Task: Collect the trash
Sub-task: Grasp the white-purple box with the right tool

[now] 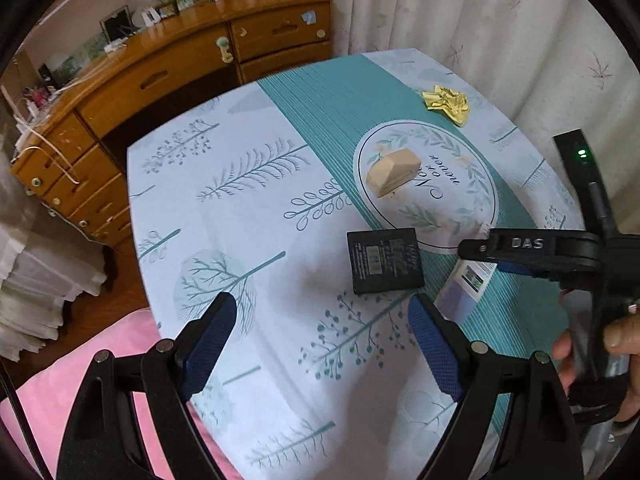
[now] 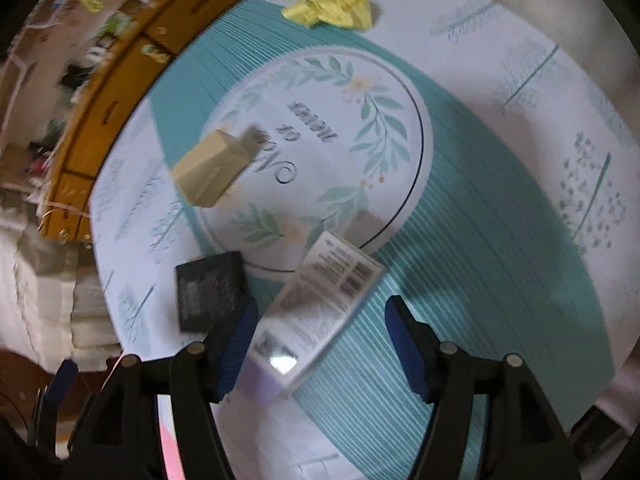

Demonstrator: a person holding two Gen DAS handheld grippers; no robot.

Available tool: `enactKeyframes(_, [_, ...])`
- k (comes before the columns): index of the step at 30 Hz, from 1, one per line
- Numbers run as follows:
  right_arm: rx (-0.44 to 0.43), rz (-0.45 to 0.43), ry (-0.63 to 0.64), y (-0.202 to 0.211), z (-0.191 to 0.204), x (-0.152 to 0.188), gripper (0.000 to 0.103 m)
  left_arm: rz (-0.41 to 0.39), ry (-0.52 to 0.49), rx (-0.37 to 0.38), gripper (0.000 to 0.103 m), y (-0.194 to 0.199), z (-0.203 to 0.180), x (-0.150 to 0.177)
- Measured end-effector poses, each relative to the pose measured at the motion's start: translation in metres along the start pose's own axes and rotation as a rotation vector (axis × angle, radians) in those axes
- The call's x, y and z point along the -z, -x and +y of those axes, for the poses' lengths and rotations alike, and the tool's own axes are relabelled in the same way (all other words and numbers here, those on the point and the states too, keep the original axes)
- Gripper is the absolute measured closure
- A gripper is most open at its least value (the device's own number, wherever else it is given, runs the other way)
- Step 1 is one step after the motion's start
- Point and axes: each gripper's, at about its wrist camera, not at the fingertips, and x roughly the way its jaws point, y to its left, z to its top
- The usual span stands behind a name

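On the patterned tablecloth [image 1: 248, 240] lie a black box [image 1: 384, 260] [image 2: 212, 296], a beige box [image 1: 394, 172] [image 2: 212, 168] and a crumpled yellow wrapper [image 1: 447, 103] [image 2: 332, 4]. A white carton with a barcode [image 2: 320, 308] [image 1: 468, 284] lies beside the black box. My right gripper [image 2: 322, 344] [image 1: 486, 260] hangs open over the carton, which sits between its blue pads; the left pad is close to it and the right pad is well apart. My left gripper [image 1: 322, 340] stands open over bare cloth, just short of the black box, with nothing between its fingers.
A wooden dresser [image 1: 180, 76] stands beyond the table's far left edge, and a pale curtain [image 1: 480, 8] hangs behind it. Pink cloth [image 1: 80, 380] lies at the near left corner. Stacked white fabric [image 1: 36, 280] is at far left. A hand [image 1: 616, 336] holds the right gripper's handle.
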Motion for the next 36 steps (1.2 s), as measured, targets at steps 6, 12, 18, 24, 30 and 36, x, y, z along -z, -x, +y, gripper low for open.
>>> enactKeyframes(6, [0.034,-0.006,0.054,-0.007,0.009,0.006,0.035,0.030,-0.058,0.048,0.016,-0.022,-0.004,-0.011])
enactKeyframes(12, [0.021,-0.011,0.113,-0.002,0.006,0.006,0.045,0.064,-0.167,0.087,0.016,-0.046,-0.023,-0.021])
enactKeyframes(18, [0.002,-0.024,0.166,0.005,-0.003,0.004,0.057,0.149,-0.387,0.127,0.016,-0.078,-0.050,-0.024])
enactKeyframes(24, [-0.058,-0.015,0.151,0.011,-0.024,0.004,0.063,0.172,-0.583,0.112,0.016,-0.097,-0.070,-0.026])
enactKeyframes(30, [-0.074,-0.010,0.139,0.013,-0.032,0.006,0.063,0.247,-0.646,0.141,0.016,-0.118,-0.080,-0.032])
enactKeyframes(36, [-0.088,-0.008,0.133,0.014,-0.039,0.009,0.063,0.271,-0.626,0.151,0.017,-0.127,-0.083,-0.037])
